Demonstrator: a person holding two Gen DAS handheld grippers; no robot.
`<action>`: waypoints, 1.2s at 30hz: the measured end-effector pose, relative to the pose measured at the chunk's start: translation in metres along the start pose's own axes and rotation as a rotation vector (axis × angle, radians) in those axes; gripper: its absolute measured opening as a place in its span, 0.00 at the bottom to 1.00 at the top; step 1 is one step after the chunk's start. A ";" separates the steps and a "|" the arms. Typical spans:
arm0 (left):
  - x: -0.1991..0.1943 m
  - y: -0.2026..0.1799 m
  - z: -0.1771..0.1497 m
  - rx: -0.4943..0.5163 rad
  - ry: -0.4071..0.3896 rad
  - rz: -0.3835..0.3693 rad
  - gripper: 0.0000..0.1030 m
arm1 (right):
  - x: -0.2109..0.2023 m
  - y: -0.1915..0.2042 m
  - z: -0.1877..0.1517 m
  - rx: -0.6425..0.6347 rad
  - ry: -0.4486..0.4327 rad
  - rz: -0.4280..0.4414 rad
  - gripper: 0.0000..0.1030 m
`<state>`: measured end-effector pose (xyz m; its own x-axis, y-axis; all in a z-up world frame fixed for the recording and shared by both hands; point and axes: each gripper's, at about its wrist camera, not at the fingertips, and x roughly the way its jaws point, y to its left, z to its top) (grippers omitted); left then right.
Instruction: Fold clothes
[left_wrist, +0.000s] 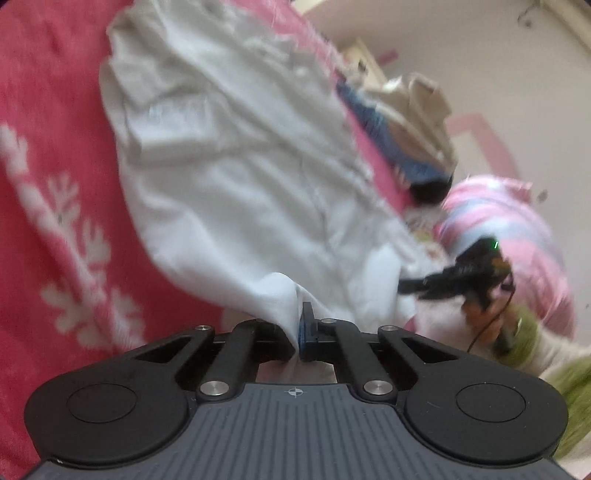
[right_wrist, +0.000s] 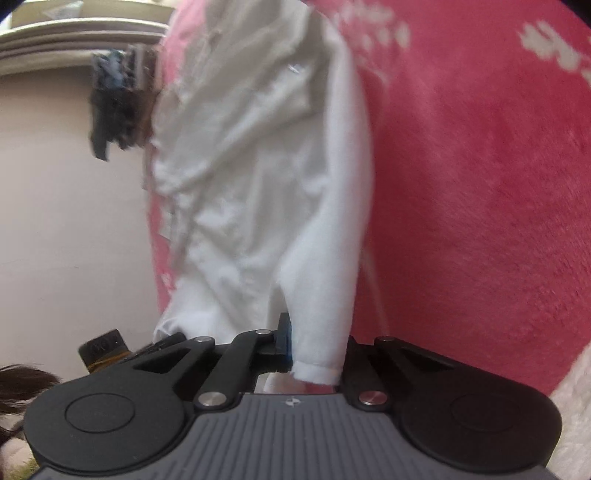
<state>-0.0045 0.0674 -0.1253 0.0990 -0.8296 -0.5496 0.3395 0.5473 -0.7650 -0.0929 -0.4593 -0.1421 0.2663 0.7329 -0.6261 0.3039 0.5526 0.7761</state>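
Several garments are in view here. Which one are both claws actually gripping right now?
The white garment spread on the pink blanket. The left claw and right claw both pinch its edge; the beige and blue clothes lie untouched beyond it.

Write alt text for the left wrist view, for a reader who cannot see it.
The left gripper is clamped on an edge of a white garment, which stretches away across a pink blanket with a white leaf pattern. At right, blurred, the right gripper also reaches to the garment, with a pile of clothes beyond.
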 end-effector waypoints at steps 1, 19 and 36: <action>-0.003 -0.002 0.004 -0.003 -0.017 -0.006 0.01 | -0.001 0.004 0.001 -0.005 -0.016 0.012 0.03; -0.042 -0.020 0.108 -0.012 -0.345 -0.025 0.01 | -0.016 0.099 0.094 -0.216 -0.218 0.127 0.03; -0.007 0.068 0.253 -0.152 -0.450 0.057 0.01 | 0.081 0.151 0.289 -0.265 -0.271 0.086 0.03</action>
<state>0.2542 0.0827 -0.0889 0.5204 -0.7448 -0.4177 0.1840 0.5755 -0.7968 0.2388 -0.4317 -0.0976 0.5229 0.6692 -0.5279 0.0324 0.6033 0.7968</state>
